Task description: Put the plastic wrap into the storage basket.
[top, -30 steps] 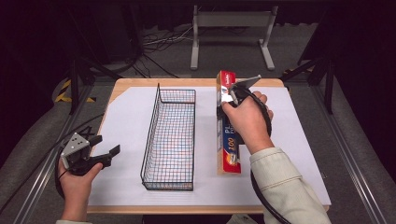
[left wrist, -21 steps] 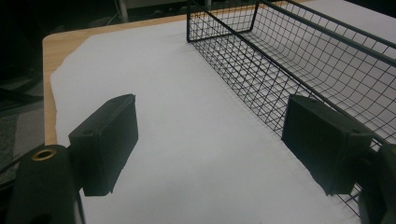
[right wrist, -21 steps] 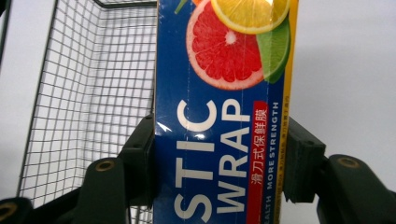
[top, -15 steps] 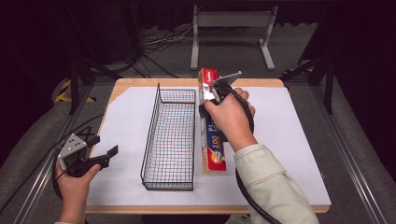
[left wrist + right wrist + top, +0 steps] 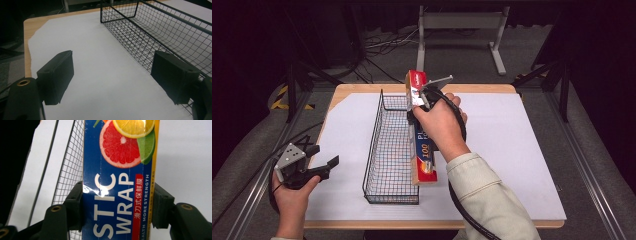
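My right gripper (image 5: 424, 95) clamps the wrap box (image 5: 117, 180) above the basket's (image 5: 382, 150) edge; my left gripper (image 5: 112, 80) hangs released beside it.

In the high view, the right hand (image 5: 439, 125) covers the middle of the plastic wrap box (image 5: 424, 162), hiding part of its label and the right claw (image 5: 419, 100) gripping it. In the right gripper view the box (image 5: 120, 180) runs off the top and bottom edges, cutting its lettering short. In the left gripper view, the wire basket (image 5: 160, 32) is cut off at the right edge, and the desk (image 5: 32, 21) at the left.
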The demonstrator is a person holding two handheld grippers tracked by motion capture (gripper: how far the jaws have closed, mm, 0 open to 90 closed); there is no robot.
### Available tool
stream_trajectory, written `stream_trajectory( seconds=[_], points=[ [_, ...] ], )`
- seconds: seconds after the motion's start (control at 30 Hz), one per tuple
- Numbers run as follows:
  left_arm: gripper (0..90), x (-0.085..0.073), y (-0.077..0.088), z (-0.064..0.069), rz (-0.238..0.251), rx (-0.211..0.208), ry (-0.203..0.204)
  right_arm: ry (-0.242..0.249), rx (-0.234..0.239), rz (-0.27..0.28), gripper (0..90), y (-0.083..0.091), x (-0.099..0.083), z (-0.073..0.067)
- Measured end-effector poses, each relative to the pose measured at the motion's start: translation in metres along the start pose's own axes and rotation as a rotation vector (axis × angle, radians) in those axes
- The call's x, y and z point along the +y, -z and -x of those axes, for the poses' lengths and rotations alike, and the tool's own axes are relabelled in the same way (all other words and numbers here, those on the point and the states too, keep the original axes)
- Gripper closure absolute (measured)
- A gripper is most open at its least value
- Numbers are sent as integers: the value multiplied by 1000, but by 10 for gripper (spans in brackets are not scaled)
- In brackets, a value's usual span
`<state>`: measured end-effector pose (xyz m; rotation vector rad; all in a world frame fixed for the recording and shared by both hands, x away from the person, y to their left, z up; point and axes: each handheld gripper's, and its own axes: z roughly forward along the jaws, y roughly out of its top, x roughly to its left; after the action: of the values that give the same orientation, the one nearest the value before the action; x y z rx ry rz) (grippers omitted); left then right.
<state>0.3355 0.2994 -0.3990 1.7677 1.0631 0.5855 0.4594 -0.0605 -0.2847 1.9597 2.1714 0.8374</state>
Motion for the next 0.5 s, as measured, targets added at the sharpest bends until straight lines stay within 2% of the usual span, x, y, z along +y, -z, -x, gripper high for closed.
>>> stream_trajectory(
  seconds=[0.3,0.5],
  points=[
    [189,0,0,0,2,1,0,-36,15,21,415,-11,1,-12],
    [189,0,0,0,3,-1,0,-59,58,10,415,-15,-2,-19]
  ],
)
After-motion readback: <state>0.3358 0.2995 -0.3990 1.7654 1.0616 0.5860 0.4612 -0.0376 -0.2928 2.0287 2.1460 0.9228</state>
